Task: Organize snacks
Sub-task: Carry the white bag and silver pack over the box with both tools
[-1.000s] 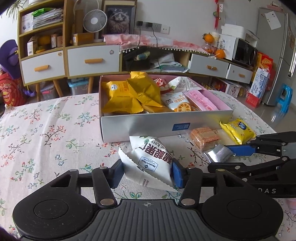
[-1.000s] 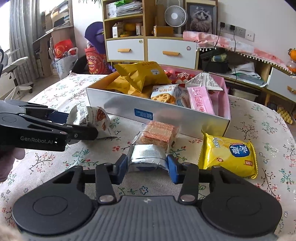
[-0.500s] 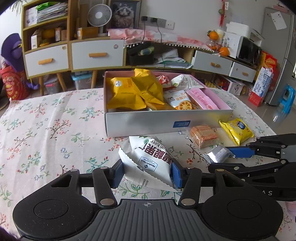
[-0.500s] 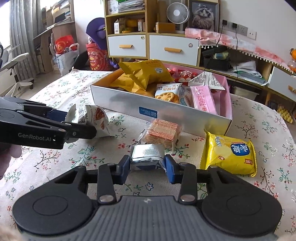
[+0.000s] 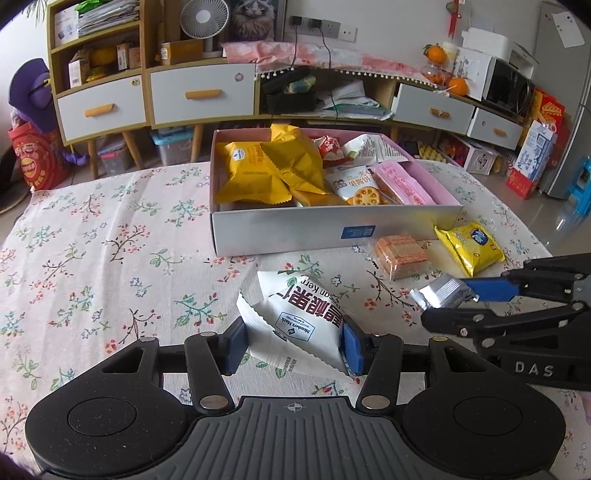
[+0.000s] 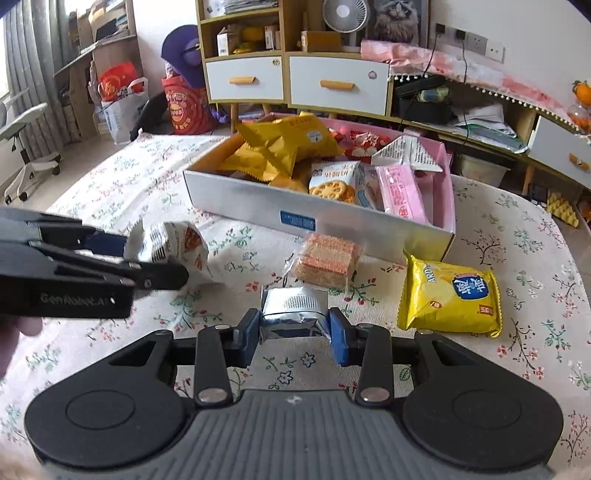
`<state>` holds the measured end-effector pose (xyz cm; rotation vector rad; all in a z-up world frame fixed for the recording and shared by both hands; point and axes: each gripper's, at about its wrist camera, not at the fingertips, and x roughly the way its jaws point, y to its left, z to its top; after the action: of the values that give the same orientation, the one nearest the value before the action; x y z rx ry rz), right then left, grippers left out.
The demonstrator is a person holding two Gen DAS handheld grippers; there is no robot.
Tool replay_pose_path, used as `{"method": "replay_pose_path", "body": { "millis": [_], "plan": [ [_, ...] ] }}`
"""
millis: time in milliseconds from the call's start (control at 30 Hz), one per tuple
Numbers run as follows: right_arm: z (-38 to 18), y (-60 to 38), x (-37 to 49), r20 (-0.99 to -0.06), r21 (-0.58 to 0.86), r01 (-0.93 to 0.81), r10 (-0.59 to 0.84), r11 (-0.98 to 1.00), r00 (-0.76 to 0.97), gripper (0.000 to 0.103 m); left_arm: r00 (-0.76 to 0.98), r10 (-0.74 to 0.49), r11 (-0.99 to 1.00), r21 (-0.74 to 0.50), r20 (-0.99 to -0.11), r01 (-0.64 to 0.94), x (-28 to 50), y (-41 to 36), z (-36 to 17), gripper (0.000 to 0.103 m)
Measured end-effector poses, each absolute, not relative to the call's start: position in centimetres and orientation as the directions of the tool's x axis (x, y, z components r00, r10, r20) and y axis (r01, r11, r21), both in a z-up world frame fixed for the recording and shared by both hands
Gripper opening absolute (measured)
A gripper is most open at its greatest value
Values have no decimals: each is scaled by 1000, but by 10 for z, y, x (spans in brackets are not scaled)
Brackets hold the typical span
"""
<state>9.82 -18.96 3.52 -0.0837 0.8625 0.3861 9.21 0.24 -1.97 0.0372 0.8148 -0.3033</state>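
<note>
I have the white snack bag (image 5: 295, 325) pinched in my left gripper (image 5: 293, 345), the silver packet (image 6: 293, 310) in my right gripper (image 6: 293, 332), whose jaws just closed; both near the table's front edge, before the box (image 5: 332, 229). Light, crinkly, crushable: grip gently mid-body.

Floral tablecloth (image 5: 92, 240), desk fan (image 5: 201, 16), drawers (image 5: 203, 96)

Crinkled shiny foil packet (image 6: 293, 309); matt cloth tablecloth (image 5: 92, 258).
</note>
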Motion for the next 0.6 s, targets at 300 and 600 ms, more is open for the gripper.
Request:
{"method": "replay_pose_path", "body": {
  "millis": [300, 600],
  "plan": [
    [52, -201, 98, -737, 123, -294, 286, 948, 613, 36, 645, -247, 960, -92, -723, 265, 88, -2, -8, 50],
    [65, -218, 111, -709, 189, -208, 280, 960, 647, 36, 666, -266, 960, -128, -697, 249, 91, -7, 7, 50]
  ]
}}
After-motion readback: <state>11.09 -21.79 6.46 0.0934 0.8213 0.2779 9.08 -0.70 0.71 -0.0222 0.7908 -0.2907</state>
